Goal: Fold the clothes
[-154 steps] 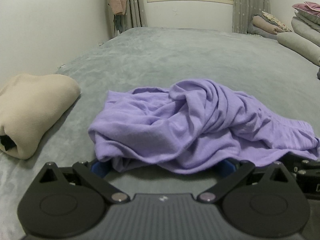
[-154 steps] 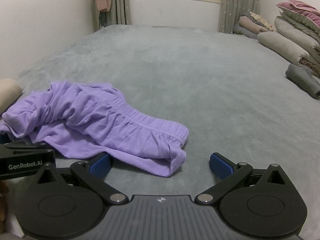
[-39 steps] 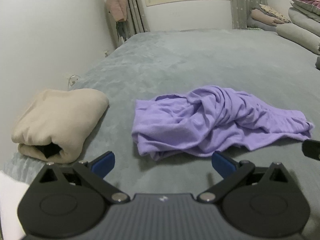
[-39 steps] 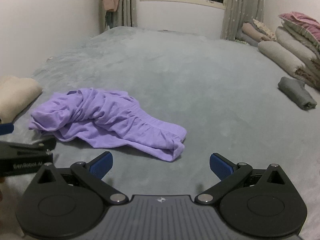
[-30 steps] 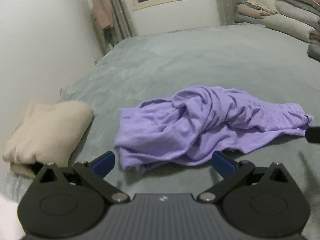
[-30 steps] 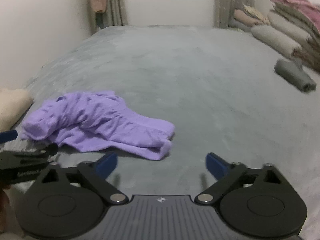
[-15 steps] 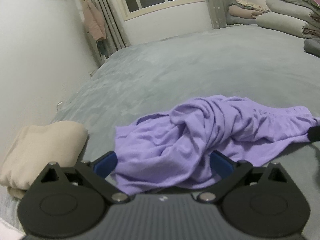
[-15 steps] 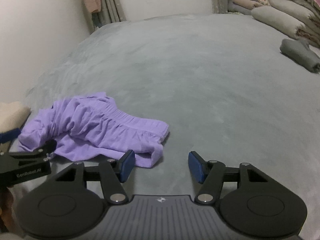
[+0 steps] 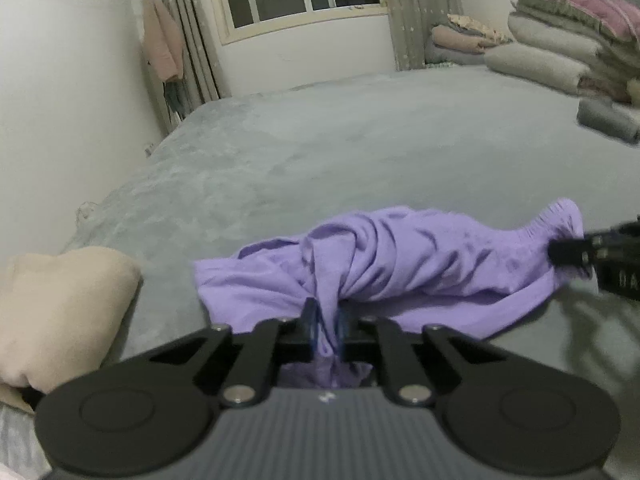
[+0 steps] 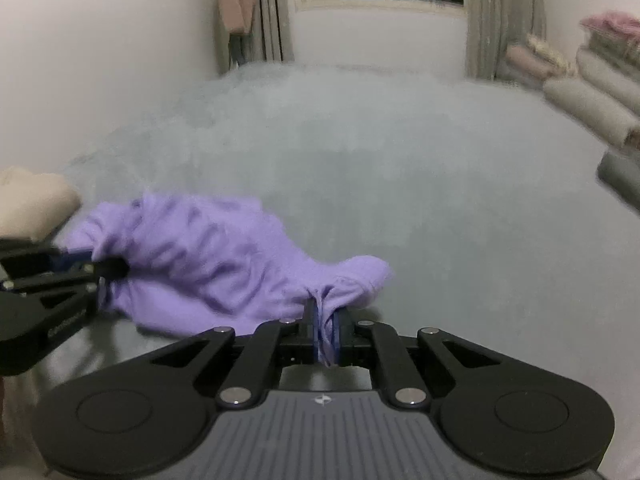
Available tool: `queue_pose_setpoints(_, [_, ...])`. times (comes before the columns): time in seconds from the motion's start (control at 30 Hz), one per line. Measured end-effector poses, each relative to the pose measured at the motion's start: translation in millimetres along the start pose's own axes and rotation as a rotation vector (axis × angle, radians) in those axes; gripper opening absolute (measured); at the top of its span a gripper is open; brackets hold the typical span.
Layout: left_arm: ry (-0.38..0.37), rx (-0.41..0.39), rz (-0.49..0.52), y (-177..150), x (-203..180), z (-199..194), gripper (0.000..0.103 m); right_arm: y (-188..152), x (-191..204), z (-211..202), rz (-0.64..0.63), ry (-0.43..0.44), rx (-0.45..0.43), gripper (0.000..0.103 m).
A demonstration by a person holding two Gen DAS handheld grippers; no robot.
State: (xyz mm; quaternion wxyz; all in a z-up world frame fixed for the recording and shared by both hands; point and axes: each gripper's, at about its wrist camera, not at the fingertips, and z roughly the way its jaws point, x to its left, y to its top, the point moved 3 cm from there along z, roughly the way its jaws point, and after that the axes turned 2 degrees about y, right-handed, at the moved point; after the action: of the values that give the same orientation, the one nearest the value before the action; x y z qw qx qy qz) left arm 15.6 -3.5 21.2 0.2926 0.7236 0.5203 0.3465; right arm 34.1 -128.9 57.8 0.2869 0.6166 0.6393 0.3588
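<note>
A crumpled purple garment (image 9: 420, 268) with an elastic waistband hangs between both grippers over the grey bed (image 9: 320, 152); it also shows in the right wrist view (image 10: 208, 264). My left gripper (image 9: 326, 330) is shut on a bunch of its fabric at its near left. My right gripper (image 10: 326, 330) is shut on the waistband end; it shows in the left wrist view (image 9: 568, 258) at the right. The left gripper shows in the right wrist view (image 10: 100, 276) at the left. The right wrist view is blurred.
A folded beige garment (image 9: 60, 312) lies at the left bed edge by the wall. Stacked quilts and pillows (image 9: 568, 48) and a folded grey item (image 9: 608, 120) sit at the right. A window and curtains stand at the far wall.
Both grippers have closed on the purple garment, the left on its near left fabric, the right on the waistband end. The garment has been drawn up and stretched between them.
</note>
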Motion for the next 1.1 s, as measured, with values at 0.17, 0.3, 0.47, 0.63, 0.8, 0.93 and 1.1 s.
queue_pose_setpoints(0.17, [-0.093, -0.078, -0.064, 16, 7, -40, 0.006, 24, -9, -36, -0.007, 0.019, -0.151, 0.008])
queue_pose_setpoints(0.3, [-0.181, -0.113, -0.132, 22, 19, -68, 0.006, 41, -17, -70, -0.036, -0.008, -0.276, 0.008])
queue_pose_setpoints(0.47, [-0.328, -0.099, -0.194, 17, 35, -84, 0.009, 65, -28, -128, -0.013, 0.060, -0.470, 0.008])
queue_pose_setpoints(0.63, [-0.332, -0.057, -0.186, 12, 35, -74, 0.010, 75, -21, -163, -0.048, 0.152, -0.551, 0.007])
queue_pose_setpoints(0.8, [-0.320, -0.042, -0.146, 10, 17, -58, 0.050, 67, -7, -153, -0.121, 0.255, -0.452, 0.007])
queue_pose_setpoints(0.93, [-0.311, -0.030, -0.115, 8, 2, -45, 0.054, 54, -11, -124, -0.110, 0.234, -0.326, 0.007])
queue_pose_setpoints(1.1, [-0.286, -0.019, -0.049, 4, -21, -27, 0.053, 37, -36, -84, -0.047, 0.187, -0.169, 0.014])
